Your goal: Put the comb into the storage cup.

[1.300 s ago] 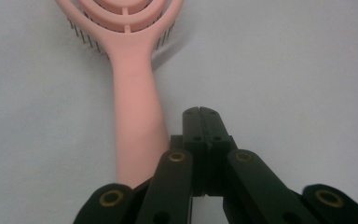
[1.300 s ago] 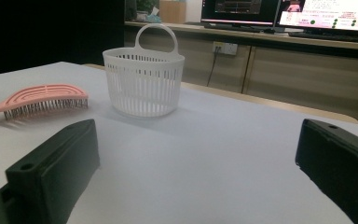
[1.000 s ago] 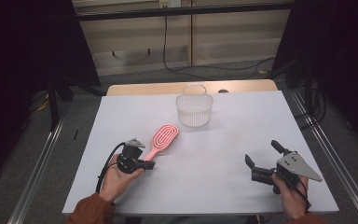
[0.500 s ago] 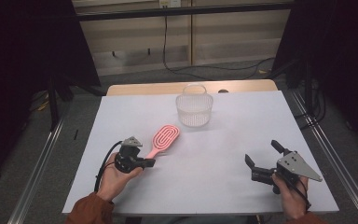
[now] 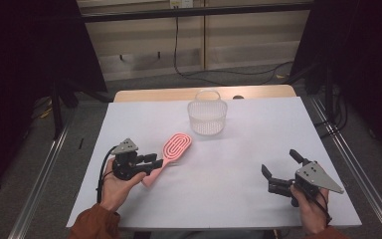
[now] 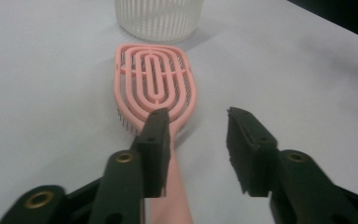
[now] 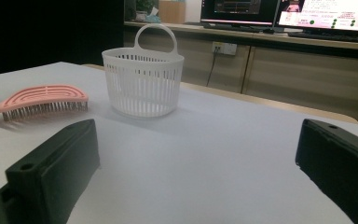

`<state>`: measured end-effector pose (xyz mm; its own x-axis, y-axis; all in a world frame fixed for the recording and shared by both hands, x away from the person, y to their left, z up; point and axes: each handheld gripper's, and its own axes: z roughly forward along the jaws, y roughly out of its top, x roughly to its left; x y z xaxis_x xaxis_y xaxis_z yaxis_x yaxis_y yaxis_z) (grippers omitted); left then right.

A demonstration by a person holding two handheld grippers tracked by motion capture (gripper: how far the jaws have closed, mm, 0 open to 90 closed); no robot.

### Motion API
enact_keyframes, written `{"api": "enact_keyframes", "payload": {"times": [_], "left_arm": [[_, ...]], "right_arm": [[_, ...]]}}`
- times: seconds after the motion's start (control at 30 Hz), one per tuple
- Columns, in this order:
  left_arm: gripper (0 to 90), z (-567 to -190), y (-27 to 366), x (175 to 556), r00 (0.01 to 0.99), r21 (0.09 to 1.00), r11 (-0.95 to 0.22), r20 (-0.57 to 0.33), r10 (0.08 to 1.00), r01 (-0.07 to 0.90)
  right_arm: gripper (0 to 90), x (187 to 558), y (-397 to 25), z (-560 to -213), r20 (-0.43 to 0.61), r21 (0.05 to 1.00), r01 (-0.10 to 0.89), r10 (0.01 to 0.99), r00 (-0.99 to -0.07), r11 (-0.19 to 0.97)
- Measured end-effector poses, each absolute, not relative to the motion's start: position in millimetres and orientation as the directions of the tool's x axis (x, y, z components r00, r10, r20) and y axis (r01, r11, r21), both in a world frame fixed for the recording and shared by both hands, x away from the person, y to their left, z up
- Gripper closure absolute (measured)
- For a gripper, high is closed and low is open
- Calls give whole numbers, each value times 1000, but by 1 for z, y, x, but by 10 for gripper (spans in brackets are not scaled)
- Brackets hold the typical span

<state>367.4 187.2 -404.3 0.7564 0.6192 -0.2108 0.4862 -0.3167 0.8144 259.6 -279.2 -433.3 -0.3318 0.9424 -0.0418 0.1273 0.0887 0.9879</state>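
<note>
The left gripper [image 5: 151,159] has been brought onto the pink hairbrush [image 5: 171,152], jaws spread astride its handle; a pinch seems imminent. Ahead stands the white basket [image 5: 207,115]. The right gripper [image 5: 281,172] is held spread

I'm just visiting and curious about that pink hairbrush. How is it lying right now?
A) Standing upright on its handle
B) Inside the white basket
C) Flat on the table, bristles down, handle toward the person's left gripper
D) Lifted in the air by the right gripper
C. The pink hairbrush lies on the table with bristles underneath, handle running back to the open left gripper, outside the white basket.
</note>
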Motion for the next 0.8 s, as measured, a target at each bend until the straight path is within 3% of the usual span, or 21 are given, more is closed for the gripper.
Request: {"api": "enact_keyframes", "payload": {"times": [0.13, 0.3, 0.63, 0.8], "left_arm": [[251, -401, 183, 368, 745, 811, -328, -186, 641, 485], [56, -402, 179, 370, 751, 821, -340, -154, 642, 459], [49, -399, 180, 391, 713, 816, -297, -187, 676, 496], [65, -398, 174, 397, 746, 789, -380, -143, 651, 483]], "right_arm": [[0, 260, -279, -433, -42, 988, 126, 941, -335, 89], [0, 260, -279, -433, -43, 988, 126, 941, -337, 90], [0, 261, -279, -434, -40, 988, 129, 941, -336, 88], [0, 260, -279, -434, -41, 988, 129, 941, -337, 90]]}}
